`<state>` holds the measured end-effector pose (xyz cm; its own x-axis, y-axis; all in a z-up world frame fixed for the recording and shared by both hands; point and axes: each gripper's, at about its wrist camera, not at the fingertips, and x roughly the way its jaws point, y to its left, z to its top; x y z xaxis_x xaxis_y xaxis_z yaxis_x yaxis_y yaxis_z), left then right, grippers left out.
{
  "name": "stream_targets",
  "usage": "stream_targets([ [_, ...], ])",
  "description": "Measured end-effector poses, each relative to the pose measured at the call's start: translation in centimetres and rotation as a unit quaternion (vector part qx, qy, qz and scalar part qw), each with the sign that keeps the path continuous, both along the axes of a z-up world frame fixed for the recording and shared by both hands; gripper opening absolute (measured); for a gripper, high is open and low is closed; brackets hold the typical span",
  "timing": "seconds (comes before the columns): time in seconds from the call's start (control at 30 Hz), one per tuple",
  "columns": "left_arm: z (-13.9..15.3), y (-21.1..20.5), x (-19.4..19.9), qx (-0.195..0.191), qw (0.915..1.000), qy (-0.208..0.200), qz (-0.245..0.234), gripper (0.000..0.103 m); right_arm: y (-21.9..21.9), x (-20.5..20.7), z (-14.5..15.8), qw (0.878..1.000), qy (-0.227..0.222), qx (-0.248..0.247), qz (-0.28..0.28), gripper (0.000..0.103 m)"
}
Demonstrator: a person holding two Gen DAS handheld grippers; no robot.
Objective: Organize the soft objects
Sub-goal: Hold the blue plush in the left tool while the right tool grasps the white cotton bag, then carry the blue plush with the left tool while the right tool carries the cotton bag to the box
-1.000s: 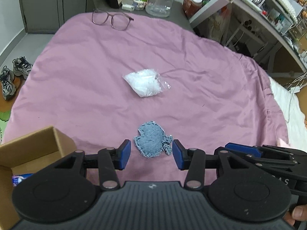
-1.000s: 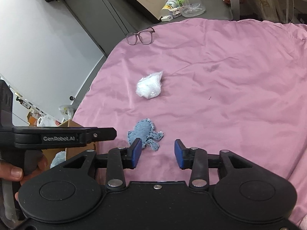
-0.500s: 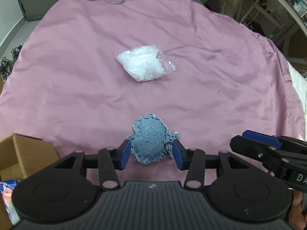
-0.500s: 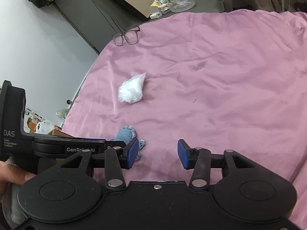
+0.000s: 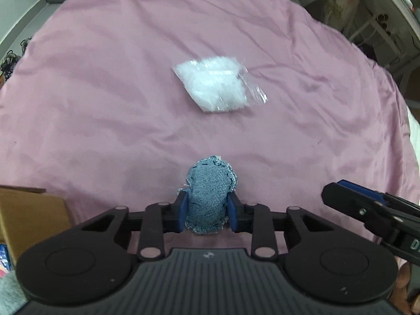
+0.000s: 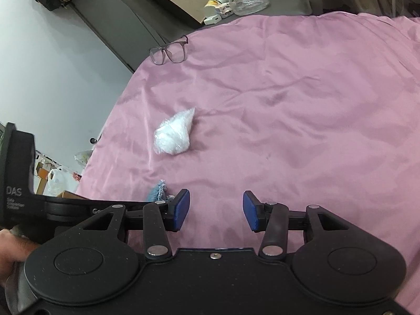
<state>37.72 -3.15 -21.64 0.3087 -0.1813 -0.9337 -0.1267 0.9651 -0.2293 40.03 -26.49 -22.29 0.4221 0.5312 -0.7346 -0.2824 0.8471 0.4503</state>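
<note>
Left tongs are pinching the denim pouch near the pink bedspread front edge, probably for boxing; right tongs hover spread, holding nothing.

Bedroom at home, pink bedsheet, eyeglasses, cluttered shelves, shoes

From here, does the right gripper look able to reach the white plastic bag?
Probably yes: the right gripper is open and empty, and only bare pink sheet lies between it and the white plastic bag.
</note>
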Motion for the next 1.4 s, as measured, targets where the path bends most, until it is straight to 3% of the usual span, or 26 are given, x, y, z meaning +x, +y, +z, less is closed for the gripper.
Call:
stream_targets([
  [0.47,2.4,2.3,1.9,0.013,0.9990,-0.041,0.016,0.030,3.5,3.4,1.0,0.999,-0.026,-0.007,0.018,0.045],
  [0.77,3.0,4.2,1.5,0.008,0.9986,-0.044,0.029,0.030,6.4,5.8,0.1,0.999,-0.035,-0.021,0.032,0.045],
  [0.8,3.1,4.3,1.4,0.008,0.9986,-0.044,0.028,0.030,6.8,5.9,-0.1,0.998,-0.036,-0.024,0.034,0.043],
  [0.87,3.3,4.6,1.2,0.006,0.9985,-0.046,0.029,0.030,7.3,6.2,-0.5,0.998,-0.036,-0.030,0.039,0.028],
  [0.9,3.3,4.7,1.2,0.006,0.9985,-0.047,0.029,0.030,7.6,6.3,-0.8,0.998,-0.037,-0.036,0.046,0.011],
  [0.93,3.5,4.8,1.1,0.006,0.9984,-0.049,0.029,0.030,7.8,6.3,-1.0,0.997,-0.036,-0.047,0.050,0.004],
  [1.4,6.6,5.6,-2.6,-0.009,0.9969,-0.075,0.023,0.030,5.4,0.7,3.8,0.996,-0.062,-0.060,0.029,0.000],
])
